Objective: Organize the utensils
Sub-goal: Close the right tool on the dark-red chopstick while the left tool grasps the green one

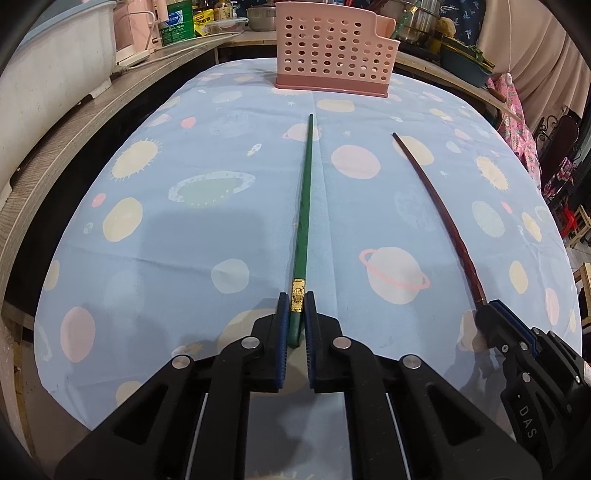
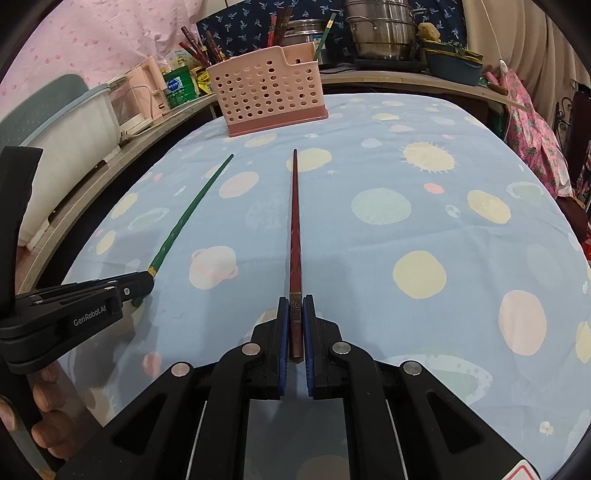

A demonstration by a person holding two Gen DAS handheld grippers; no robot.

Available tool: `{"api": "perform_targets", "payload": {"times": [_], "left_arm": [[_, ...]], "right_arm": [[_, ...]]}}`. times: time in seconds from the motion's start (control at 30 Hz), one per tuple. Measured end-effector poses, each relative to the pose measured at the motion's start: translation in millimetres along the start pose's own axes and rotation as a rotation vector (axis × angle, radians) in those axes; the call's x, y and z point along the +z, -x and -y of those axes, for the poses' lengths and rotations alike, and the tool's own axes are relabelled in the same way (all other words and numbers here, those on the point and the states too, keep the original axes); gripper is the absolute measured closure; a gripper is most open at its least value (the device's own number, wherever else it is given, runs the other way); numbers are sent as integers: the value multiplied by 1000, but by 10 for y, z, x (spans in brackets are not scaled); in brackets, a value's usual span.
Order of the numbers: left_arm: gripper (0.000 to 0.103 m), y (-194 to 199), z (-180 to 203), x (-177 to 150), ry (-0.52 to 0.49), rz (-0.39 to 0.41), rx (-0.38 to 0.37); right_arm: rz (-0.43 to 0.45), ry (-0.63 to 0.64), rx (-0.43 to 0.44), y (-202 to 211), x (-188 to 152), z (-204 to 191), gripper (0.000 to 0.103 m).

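Observation:
My left gripper [image 1: 296,301] is shut on the thick end of a green chopstick [image 1: 304,192], which points ahead toward a pink perforated utensil basket [image 1: 332,48] at the table's far end. My right gripper [image 2: 295,302] is shut on the thick end of a dark red chopstick [image 2: 294,221], also pointing toward the basket [image 2: 267,92]. Each gripper shows in the other's view: the right one [image 1: 487,314] with the red chopstick [image 1: 439,206], the left one [image 2: 144,284] with the green chopstick [image 2: 188,214]. The basket holds several red chopsticks [image 2: 201,50] and a green one [image 2: 325,33].
The table wears a light blue cloth with planets [image 1: 221,221]. A wooden counter [image 1: 74,129] runs along the left with a white tub [image 1: 48,59] and a green bottle [image 1: 177,20]. Steel pots [image 2: 380,29] and a blue bowl [image 2: 454,66] stand behind the basket.

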State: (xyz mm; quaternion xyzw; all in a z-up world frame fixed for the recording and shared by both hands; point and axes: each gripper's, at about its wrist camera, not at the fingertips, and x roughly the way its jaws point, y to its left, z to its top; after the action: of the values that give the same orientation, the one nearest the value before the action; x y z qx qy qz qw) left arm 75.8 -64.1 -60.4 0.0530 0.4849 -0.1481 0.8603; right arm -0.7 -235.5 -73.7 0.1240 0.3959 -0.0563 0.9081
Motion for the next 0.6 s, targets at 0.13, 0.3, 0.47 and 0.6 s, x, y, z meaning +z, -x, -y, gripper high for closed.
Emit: {"api": "perform_targets", "payload": {"times": [0.13, 0.3, 0.47, 0.6], "left_arm": [[96, 31, -16, -12, 7, -3, -4], [96, 94, -68, 3, 29, -14, -24], [96, 264, -98, 59, 39, 24, -31], [96, 438, -126, 137, 52, 59, -45]], "right_arm": [[5, -6, 0, 48, -8, 14, 96], [22, -13, 4, 129, 16, 29, 96], [58, -21, 14, 280, 98, 41, 96], [98, -19, 25, 428, 223, 31, 96]]}}
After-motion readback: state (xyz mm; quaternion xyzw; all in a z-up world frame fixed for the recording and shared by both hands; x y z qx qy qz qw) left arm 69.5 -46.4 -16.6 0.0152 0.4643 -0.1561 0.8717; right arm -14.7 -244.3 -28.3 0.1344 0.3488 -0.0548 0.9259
